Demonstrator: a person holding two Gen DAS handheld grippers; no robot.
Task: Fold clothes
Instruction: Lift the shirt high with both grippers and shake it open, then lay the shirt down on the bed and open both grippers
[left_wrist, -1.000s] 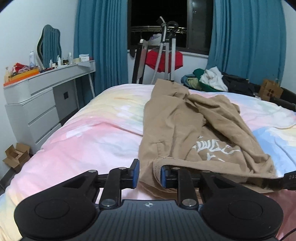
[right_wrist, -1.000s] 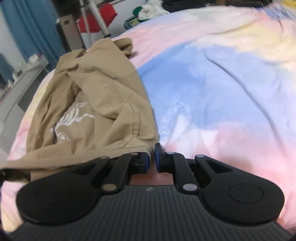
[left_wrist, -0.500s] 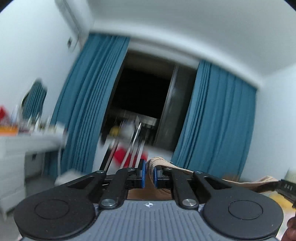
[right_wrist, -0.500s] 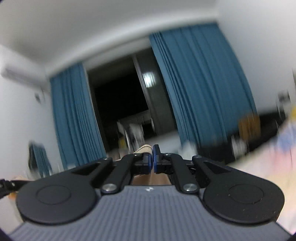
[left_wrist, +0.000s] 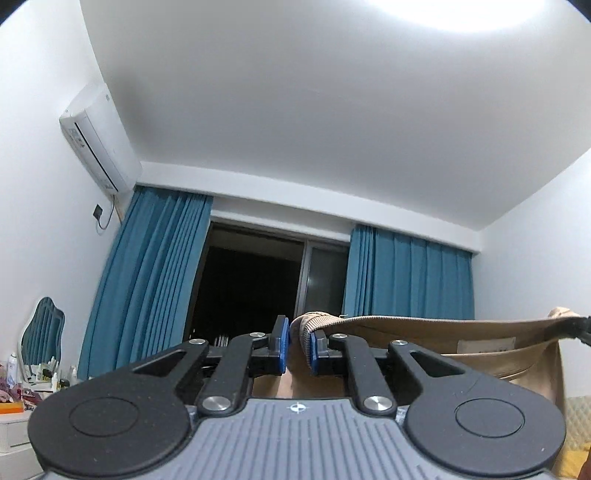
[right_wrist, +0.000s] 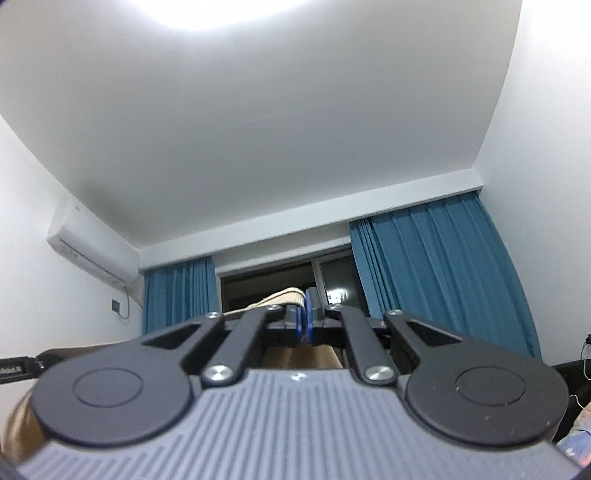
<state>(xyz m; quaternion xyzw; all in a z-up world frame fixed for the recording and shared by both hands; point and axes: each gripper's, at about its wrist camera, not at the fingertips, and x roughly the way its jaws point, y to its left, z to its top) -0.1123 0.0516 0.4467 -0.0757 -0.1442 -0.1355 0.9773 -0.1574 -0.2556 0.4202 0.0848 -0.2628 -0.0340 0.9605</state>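
Here both wrist views tilt upward toward the white ceiling and the far wall. The left tool (left_wrist: 298, 345), a black two-finger device with blue pads, is closed narrowly on the ribbed hem of the tan cotton garment (left_wrist: 424, 330), which bulges up between the pads. From that grip the hem runs taut to the right, almost level, to the right edge of the left wrist view, where a dark tool tip meets it. Below the hem the garment hangs open, showing its inner face and a small pale label (left_wrist: 485, 345).

In the right wrist view the right tool (right_wrist: 305, 320), of the same build, has its blue pads nearly touching, clamped on another ribbed section of the same garment (right_wrist: 286, 297). The cloth rises just above the left pad and trails away to the left; more tan fabric shows below and at the lower left corner. The garment is thus held aloft between the two tools, stretched along its hem.

Background: teal pleated curtains (left_wrist: 155, 280) flank a dark window (left_wrist: 251, 291) on the far wall; a white wall-mounted air conditioner (left_wrist: 98, 134) sits high on the left; a wavy-edged mirror (left_wrist: 40, 341) stands at the near left above a cluttered white dresser (left_wrist: 11, 432).
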